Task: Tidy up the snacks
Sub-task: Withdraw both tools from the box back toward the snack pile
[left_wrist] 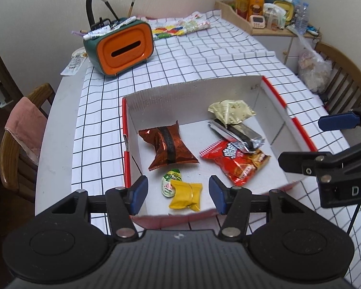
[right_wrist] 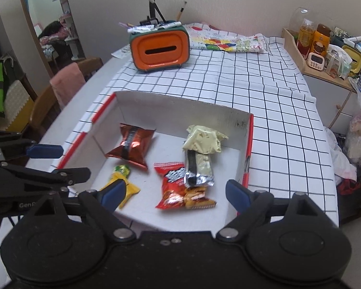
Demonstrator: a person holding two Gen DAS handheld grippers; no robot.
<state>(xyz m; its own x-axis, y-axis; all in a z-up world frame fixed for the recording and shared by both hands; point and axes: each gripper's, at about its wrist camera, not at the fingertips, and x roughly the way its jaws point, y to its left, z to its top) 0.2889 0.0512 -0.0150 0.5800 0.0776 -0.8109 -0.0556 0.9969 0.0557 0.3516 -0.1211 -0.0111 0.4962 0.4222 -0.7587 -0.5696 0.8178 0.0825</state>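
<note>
- Snacks lie gathered in the box (left_wrist: pixel 192 91), likely already sorted: copper bag (left_wrist: pixel 169 145), red bag (left_wrist: pixel 235 162), yellow packet (left_wrist: pixel 186 196).
- Left gripper (left_wrist: pixel 178 193) and right gripper (right_wrist: pixel 174 191) hover above, both released and empty.

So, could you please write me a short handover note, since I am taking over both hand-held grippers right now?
Left hand-held gripper: open, empty, above the near edge of the white cardboard box.
Right hand-held gripper: open wide, empty, above the same box.
In the box: copper-brown packet, red snack bag, silver-and-black bar lying on it, pale cream packet, yellow packet and a small green one.
Done: all six snacks in view sit in the box; none lie on the checked tablecloth.
Left: nothing obvious; perhaps tidy the overlapping ones.
</note>
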